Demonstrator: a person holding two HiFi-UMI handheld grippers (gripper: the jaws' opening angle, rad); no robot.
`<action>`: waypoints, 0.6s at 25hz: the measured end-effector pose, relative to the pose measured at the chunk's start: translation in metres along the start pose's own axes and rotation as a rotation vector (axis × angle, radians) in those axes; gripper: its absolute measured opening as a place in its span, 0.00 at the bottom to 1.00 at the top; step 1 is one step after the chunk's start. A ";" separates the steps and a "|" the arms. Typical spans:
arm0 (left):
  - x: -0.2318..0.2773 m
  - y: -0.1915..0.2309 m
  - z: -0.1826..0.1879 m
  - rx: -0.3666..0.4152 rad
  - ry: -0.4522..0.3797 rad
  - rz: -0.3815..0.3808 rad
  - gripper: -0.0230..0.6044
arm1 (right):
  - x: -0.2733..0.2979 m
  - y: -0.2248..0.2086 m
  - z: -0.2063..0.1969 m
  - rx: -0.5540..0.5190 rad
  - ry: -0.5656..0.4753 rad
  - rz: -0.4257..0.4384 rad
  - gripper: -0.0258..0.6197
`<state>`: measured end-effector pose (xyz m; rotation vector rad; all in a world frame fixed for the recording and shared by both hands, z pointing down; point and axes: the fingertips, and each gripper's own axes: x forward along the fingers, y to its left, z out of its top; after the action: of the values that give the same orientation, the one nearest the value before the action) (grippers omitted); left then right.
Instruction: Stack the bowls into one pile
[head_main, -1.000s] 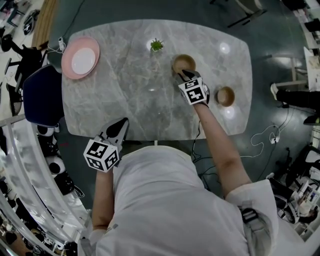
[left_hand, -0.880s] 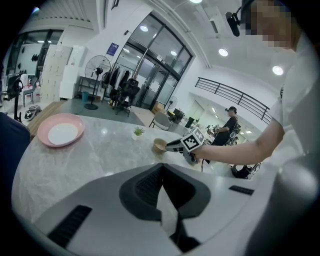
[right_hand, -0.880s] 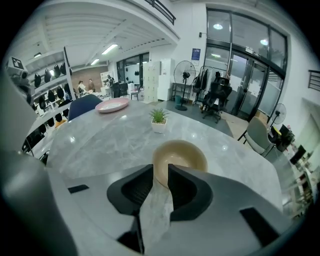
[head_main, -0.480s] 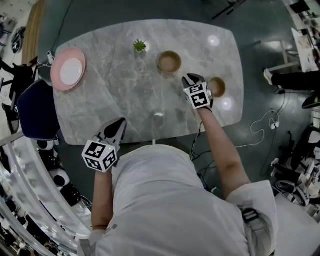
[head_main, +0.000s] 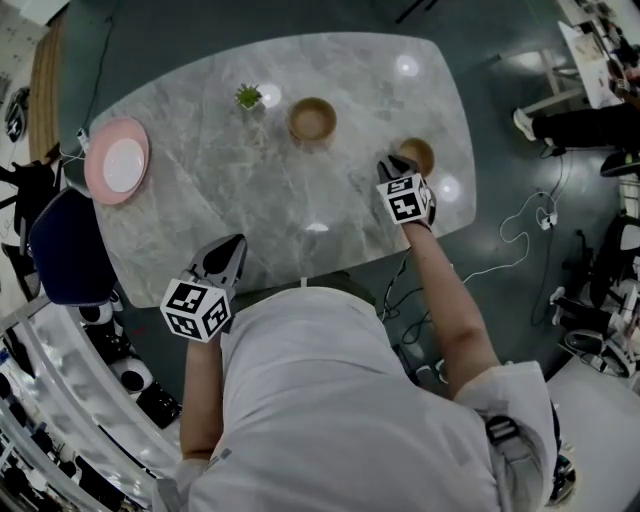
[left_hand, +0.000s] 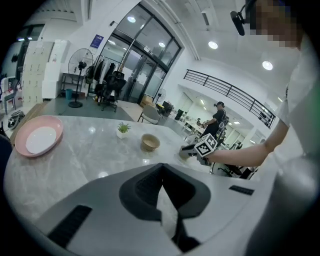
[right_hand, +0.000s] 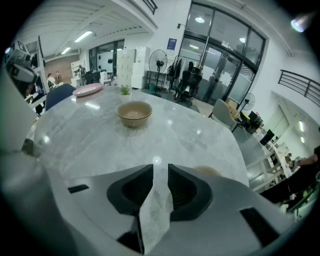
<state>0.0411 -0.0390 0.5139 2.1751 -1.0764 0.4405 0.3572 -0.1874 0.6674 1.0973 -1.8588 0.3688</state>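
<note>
Two wooden bowls stand apart on the marble table (head_main: 220, 190). The larger bowl (head_main: 312, 120) (right_hand: 134, 113) (left_hand: 150, 142) sits mid-table at the back. The smaller bowl (head_main: 419, 154) is near the right edge; in the right gripper view only its rim (right_hand: 209, 171) shows past the right jaw. My right gripper (head_main: 395, 165) (right_hand: 160, 167) (left_hand: 187, 150) hovers at that bowl's near-left rim, jaws slightly apart with nothing between them. My left gripper (head_main: 222, 255) (left_hand: 161, 167) hangs over the table's front edge, shut and empty.
A pink plate with a white plate on it (head_main: 117, 165) (left_hand: 39, 140) lies at the table's left end. A small potted plant (head_main: 248, 96) (right_hand: 124, 90) stands left of the larger bowl. A dark blue chair (head_main: 65, 245) stands at the left; cables trail on the floor to the right.
My right gripper left the larger bowl and moved right to the smaller one. The left gripper stayed put. The head view shifted, sliding the table leftward in frame.
</note>
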 end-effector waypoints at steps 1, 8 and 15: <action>0.002 0.000 0.001 0.003 0.004 -0.004 0.04 | -0.001 -0.003 -0.007 0.003 0.010 -0.010 0.20; 0.008 0.003 0.002 0.009 0.030 -0.006 0.04 | -0.004 -0.021 -0.041 -0.024 0.055 -0.085 0.19; 0.006 0.007 0.001 0.002 0.037 0.004 0.04 | 0.006 -0.027 -0.059 -0.059 0.112 -0.112 0.19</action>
<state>0.0394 -0.0464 0.5197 2.1588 -1.0611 0.4821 0.4108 -0.1680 0.6996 1.1134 -1.6918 0.3028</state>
